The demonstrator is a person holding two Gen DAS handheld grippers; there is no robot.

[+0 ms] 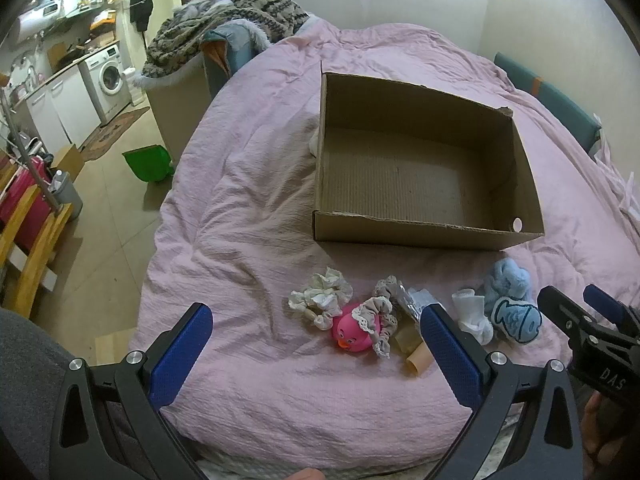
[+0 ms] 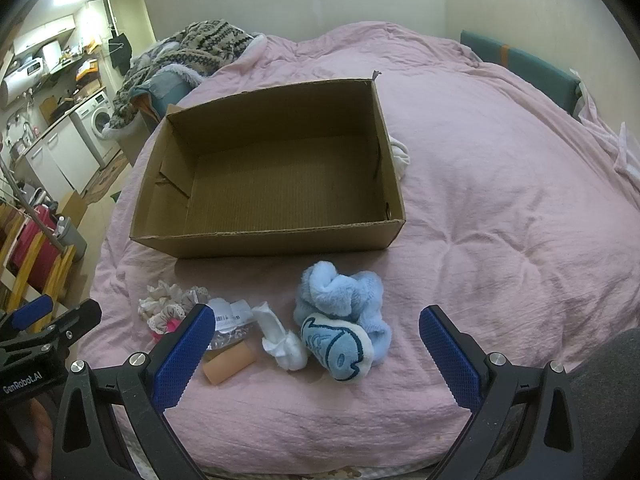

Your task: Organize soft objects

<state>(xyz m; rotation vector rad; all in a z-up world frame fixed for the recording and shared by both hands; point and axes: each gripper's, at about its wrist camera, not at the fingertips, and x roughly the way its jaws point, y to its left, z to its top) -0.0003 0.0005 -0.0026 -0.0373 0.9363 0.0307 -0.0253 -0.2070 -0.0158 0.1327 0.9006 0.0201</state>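
Both grippers — left gripper (image 1: 316,344), right gripper (image 2: 318,344) — spread wide, holding nothing; corrugated cardboard box (image 2: 276,176) — rectangular

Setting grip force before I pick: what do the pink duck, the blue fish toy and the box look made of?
Pink duck: smooth, slightly shiny, probably rubber or vinyl. Blue fish toy: fabric with stitched outlines, looks padded. Box: matte brown corrugated cardboard, ribbed floor, torn edges.

- The pink duck (image 1: 351,334) is half buried under a grey scrunchie (image 1: 378,320)
- Something white (image 2: 401,156) peeks from behind the cardboard box (image 2: 276,236), too hidden to tell
- The plastic packet's (image 2: 230,314) label is unreadable
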